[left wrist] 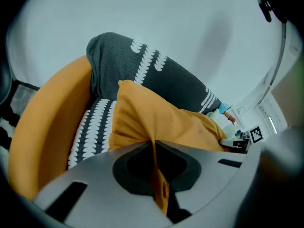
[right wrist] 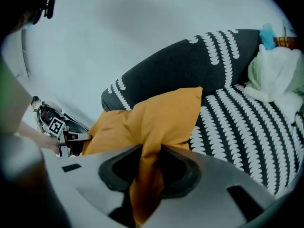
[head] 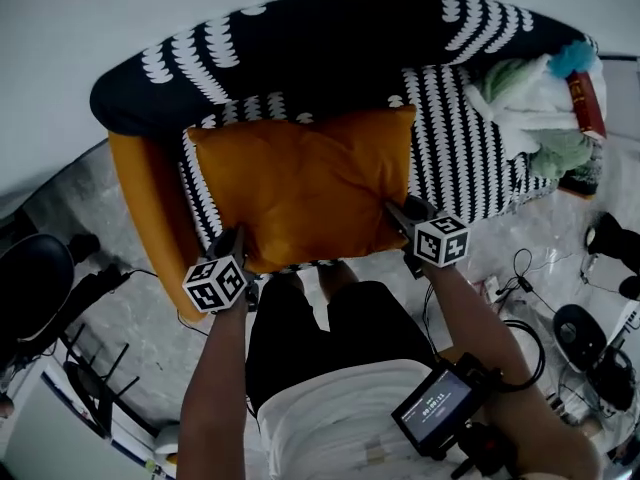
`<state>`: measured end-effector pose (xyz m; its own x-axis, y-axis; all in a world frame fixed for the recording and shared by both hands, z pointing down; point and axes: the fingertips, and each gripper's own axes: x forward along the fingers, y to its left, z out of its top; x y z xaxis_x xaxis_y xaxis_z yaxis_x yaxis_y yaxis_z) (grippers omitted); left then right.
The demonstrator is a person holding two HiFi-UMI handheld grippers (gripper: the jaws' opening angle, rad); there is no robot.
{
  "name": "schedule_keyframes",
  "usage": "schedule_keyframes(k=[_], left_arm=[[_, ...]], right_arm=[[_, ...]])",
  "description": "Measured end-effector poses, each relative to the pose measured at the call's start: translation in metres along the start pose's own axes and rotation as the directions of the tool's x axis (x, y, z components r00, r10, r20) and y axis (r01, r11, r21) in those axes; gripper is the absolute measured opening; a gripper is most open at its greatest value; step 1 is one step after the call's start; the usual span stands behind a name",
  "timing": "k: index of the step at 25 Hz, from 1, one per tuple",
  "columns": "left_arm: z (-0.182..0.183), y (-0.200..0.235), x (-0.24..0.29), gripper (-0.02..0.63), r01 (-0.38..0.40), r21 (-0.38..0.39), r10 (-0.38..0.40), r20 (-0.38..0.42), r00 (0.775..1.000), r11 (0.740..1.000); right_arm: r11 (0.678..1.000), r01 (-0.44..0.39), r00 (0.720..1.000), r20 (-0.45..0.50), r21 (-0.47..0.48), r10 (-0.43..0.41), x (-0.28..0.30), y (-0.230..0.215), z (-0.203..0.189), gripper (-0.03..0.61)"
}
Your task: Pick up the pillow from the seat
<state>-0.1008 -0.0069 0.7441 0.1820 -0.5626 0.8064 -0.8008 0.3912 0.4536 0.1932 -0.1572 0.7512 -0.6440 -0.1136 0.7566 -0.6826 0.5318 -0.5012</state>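
Note:
An orange pillow (head: 305, 186) lies over the black-and-white patterned seat (head: 460, 138) of a sofa. My left gripper (head: 240, 240) is shut on the pillow's near left corner; its jaws pinch a thin fold of orange cloth (left wrist: 159, 184). My right gripper (head: 397, 214) is shut on the near right corner, where a thicker bunch of orange fabric (right wrist: 145, 175) fills its jaws. In the right gripper view the pillow (right wrist: 161, 118) rises off the seat cushion (right wrist: 247, 127). In the left gripper view the pillow (left wrist: 161, 122) stands tilted against the dark backrest (left wrist: 142, 70).
The sofa has an orange arm (head: 150, 203) at the left and a dark patterned backrest (head: 330, 38). White and green cloths (head: 535, 113) and a red book (head: 587, 103) lie at the seat's right end. Cables and dark devices (head: 580, 328) sit on the floor at right.

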Motion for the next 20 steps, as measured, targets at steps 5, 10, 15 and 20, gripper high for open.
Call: schedule_keyframes(k=[5, 10, 15, 20], left_arm=[[-0.002, -0.007, -0.030, 0.017, 0.018, 0.055, -0.017, -0.020, 1.000, 0.998], [0.001, -0.012, -0.054, 0.017, 0.047, 0.104, -0.044, -0.032, 0.999, 0.993], [0.015, -0.024, -0.070, 0.017, 0.099, 0.171, -0.094, -0.038, 0.995, 0.980], [0.016, -0.019, -0.123, 0.017, 0.137, 0.230, -0.137, -0.017, 0.990, 0.964]], right_arm=[[0.999, 0.015, 0.999, 0.028, 0.045, -0.016, -0.020, 0.018, -0.023, 0.120], [0.997, 0.020, 0.997, 0.073, 0.070, -0.025, -0.042, 0.039, -0.034, 0.115], [0.996, 0.048, 0.990, 0.129, 0.074, -0.057, -0.066, 0.054, -0.032, 0.114], [0.993, 0.076, 0.979, 0.184, 0.085, -0.091, -0.094, 0.102, -0.039, 0.114]])
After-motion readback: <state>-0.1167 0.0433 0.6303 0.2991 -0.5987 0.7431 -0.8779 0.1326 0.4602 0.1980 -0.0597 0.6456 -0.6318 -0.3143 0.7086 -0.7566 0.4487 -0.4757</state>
